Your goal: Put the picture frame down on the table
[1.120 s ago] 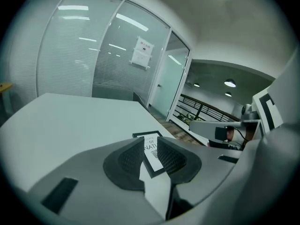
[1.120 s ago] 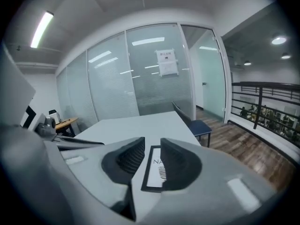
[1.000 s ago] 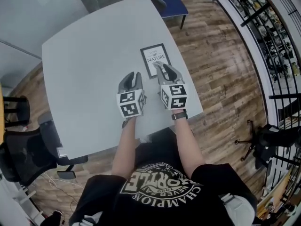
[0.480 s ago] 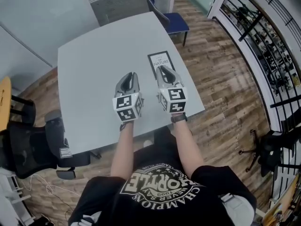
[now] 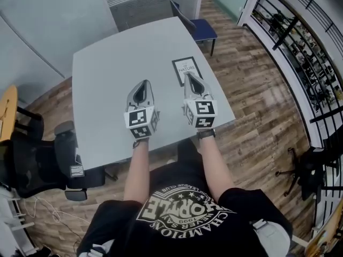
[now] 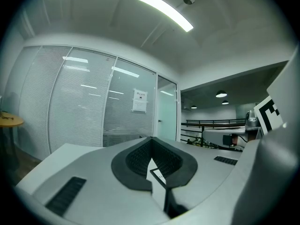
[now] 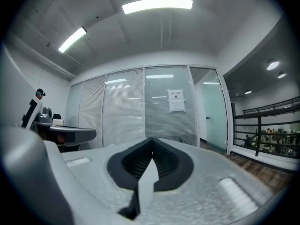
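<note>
The frame lies flat on the table, face up, in the far right part of the top and not far from the right edge. No gripper holds it. I judge the putting down as done, so what remains is only to take the hands away, or to correct the place if it is wanted.

The right gripper is the nearer one. From the head view its tips come over the near short edge of the frame, so the frame is directly in front of these jaws, a little to their left. I cannot tell if the tips touch it or hang above it. The long axis of the frame runs away from the person, almost in one line with this gripper, slightly turned. A grip from this side would therefore meet the short edge first.

The left gripper is over bare table, well apart from the frame, which lies forward and to its right. In the left gripper view a dark corner of the frame shows through the slit under the tips.

Both pairs of jaws are pressed together at the tips. In each gripper view only table surface is seen in the slit below, with nothing clamped.
</note>
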Tool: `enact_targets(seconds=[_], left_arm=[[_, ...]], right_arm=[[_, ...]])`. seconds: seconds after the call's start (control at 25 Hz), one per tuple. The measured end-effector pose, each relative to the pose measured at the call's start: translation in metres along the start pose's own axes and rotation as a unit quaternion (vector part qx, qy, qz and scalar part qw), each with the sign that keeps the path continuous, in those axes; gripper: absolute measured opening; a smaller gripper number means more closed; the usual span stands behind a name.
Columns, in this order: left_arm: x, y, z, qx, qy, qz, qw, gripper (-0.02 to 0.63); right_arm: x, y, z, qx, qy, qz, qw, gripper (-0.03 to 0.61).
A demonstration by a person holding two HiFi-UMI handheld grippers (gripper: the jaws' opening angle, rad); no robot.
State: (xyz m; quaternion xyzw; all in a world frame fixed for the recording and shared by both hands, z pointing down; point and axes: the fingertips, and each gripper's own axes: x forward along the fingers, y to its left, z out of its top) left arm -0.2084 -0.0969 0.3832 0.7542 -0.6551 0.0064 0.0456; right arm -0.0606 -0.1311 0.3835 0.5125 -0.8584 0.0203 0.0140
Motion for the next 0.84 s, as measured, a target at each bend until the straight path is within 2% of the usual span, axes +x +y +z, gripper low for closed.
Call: enact_targets(seconds=[0.2, 0.52, 0.84], left_arm=[[-0.01, 0.013, 0.008, 0.01, -0.011, 0.005, 0.9999, 0.005], [-0.017, 0.03, 0.004, 0.007, -0.003, 0.012, 0.9999, 0.005], [0.017, 0.028, -0.006, -0.005, 0.011, 0.01, 0.9999, 0.005]], right_arm=[[-0.01, -0.01, 0.006, -0.001, -0.008, -0.009, 1.0, -0.002], [-0.017, -0.013, 0.006, -0.01, -0.006, -0.023, 1.0, -0.002], [0.005, -0.043, -0.004, -0.007, 0.004, -0.034, 0.999, -0.002]])
